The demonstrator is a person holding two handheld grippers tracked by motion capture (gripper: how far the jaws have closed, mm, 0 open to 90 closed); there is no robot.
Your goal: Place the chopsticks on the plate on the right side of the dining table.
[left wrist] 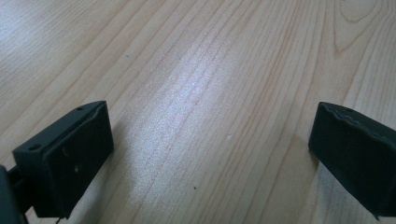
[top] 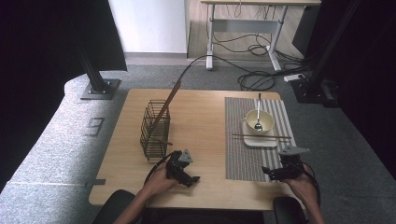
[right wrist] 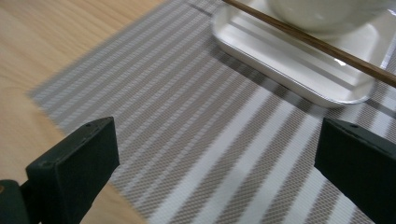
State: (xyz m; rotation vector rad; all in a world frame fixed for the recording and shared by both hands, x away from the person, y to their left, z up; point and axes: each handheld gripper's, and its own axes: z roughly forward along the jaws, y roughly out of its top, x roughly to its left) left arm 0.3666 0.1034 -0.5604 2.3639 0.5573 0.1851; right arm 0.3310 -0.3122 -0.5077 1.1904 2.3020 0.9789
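Your left gripper hangs over bare light wooden desk, jaws wide and empty; your right gripper, equally wide, empty, sits above the striped woven placemat's near edge.

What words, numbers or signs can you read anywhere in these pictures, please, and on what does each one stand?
"9": a single digit marked on the grey floor to the left of the table, as it reads in the high view.
No other text: none shows on the wire basket, placemat, bowl, tray, left gripper or right gripper.
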